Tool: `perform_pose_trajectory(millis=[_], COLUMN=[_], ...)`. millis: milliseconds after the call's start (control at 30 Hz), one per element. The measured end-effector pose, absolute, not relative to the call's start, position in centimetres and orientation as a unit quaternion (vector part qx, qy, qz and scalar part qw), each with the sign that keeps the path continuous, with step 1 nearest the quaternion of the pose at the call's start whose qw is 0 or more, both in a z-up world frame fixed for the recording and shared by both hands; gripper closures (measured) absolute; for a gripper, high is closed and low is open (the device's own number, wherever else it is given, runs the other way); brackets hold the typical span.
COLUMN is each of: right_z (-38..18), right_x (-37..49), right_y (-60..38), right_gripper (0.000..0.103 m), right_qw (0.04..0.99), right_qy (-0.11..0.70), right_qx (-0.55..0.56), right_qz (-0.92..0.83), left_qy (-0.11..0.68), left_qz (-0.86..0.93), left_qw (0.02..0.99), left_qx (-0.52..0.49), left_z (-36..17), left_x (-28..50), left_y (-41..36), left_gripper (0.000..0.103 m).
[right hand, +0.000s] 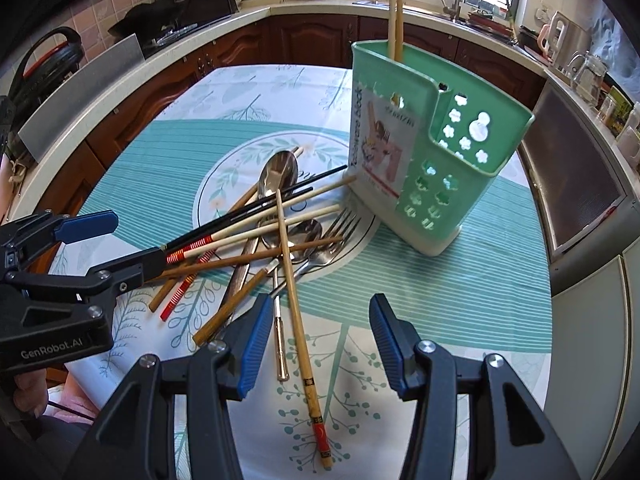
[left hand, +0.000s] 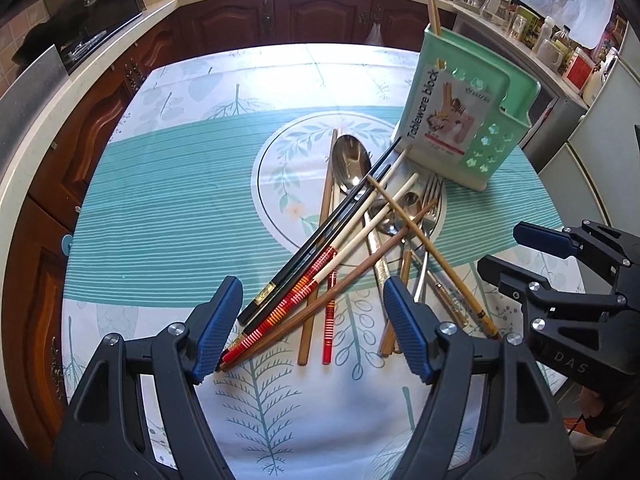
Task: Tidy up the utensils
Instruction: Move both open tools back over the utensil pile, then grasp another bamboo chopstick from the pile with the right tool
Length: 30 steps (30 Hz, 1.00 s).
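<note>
Item: tangled utensil pile (left hand: 360, 236), mid-counter (left hand: 160, 208), near the green holder (left hand: 460, 120). Our left claw (left hand: 312, 328) and right claw (right hand: 316, 344) were both spread, empty. Risk we judged: lifting one crossed chopstick (right hand: 296, 280) would drag its neighbours off.

Lower lengths of the two pale wooden chopsticks (right hand: 396, 12) concealed inside the mint-green perforated plastic utensil holder (right hand: 452, 184); tops cut off by the upper frame edge. Fine print on the holder's white paper label (left hand: 442, 118) too small to read in the left wrist view. Handle of the large steel spoon (left hand: 351, 160) buried under crossed black lacquered chopsticks (left hand: 320, 240). Steel fork (right hand: 340, 222) handles lost under the pile. Countertop jars (left hand: 532, 28) blurred, contents indeterminate.
</note>
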State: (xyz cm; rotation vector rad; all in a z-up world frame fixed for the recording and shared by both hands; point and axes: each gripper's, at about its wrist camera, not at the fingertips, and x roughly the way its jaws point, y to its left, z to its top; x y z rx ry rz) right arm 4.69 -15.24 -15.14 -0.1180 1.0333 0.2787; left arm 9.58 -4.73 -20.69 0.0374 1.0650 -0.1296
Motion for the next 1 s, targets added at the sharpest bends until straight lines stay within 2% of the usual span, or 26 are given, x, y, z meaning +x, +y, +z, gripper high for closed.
perform_pose_trajectory(millis=[867,900,1000], right_z=[-18.5,-18.8,-19.6], right_x=[7.3,7.4,7.5], right_y=[-16.1,-16.0,-15.5], right_gripper=[0.053,0.054,0.067], right_qw=[0.821,0.817,0.807], right_qy=[0.549,0.554,0.565], right_qx=[-0.025,-0.026,-0.038], right_qz=[0.154,0.156,0.165], left_qy=[0.530,0.528,0.528], left_qz=[-0.061,-0.063,-0.066], left_qw=[0.845,0.846,0.846], left_qx=[0.034,0.035,0.040], left_z=[-22.3,-22.3,-22.3], left_x=[9.6,9.6,9.6], left_y=[-4.5,-4.5,-4.6], left_gripper=[0.032,0.032,0.032])
